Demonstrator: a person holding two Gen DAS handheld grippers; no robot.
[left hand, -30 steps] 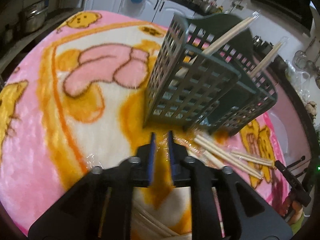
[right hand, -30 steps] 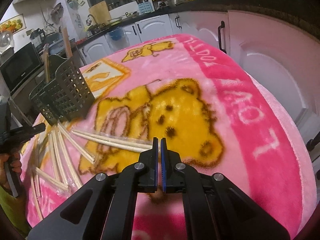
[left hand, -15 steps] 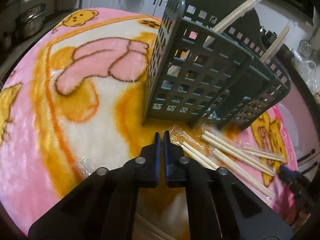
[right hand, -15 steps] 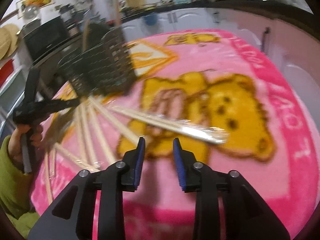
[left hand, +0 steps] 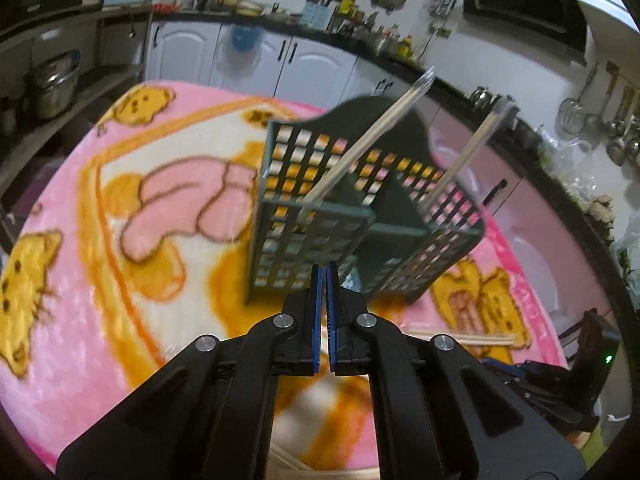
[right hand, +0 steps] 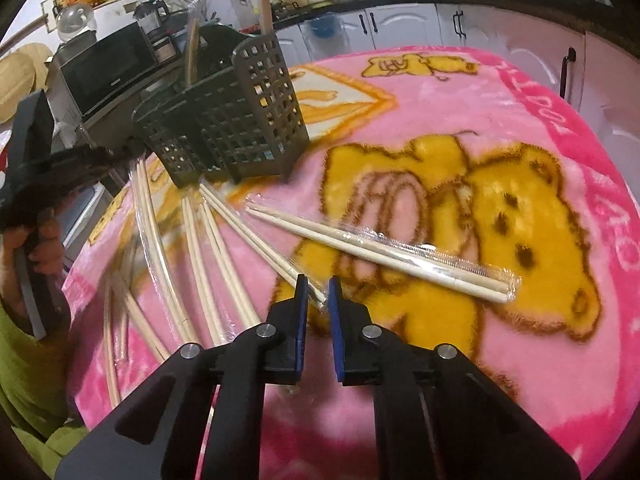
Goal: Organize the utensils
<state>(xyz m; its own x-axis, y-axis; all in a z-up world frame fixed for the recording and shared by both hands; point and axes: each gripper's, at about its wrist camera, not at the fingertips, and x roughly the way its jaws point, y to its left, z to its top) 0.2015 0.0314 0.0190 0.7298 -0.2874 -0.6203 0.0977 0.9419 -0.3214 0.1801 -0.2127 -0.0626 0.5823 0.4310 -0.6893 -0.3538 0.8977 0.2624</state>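
Observation:
A dark green slotted utensil caddy [left hand: 360, 216] stands on the pink blanket and holds two wrapped chopstick pairs [left hand: 372, 140] upright. My left gripper [left hand: 323, 276] is shut and empty, raised just in front of the caddy. In the right wrist view the caddy [right hand: 232, 120] stands at the back left, with several wrapped chopstick pairs [right hand: 224, 256] fanned out on the blanket before it. One wrapped pair [right hand: 380, 256] lies to the right. My right gripper [right hand: 318, 292] is open, its fingertips on either side of the near end of a pair [right hand: 260, 240].
The pink bear-print blanket [right hand: 520, 152] covers the round table. Kitchen cabinets [left hand: 256, 64] and a counter run behind. A microwave [right hand: 104, 68] stands at the left. The person's hand holding the left gripper [right hand: 36, 200] is at the left edge.
My left gripper has shut fully and lifted, so the caddy sits lower and farther in its view. My right gripper has opened and moved left and down over the chopsticks.

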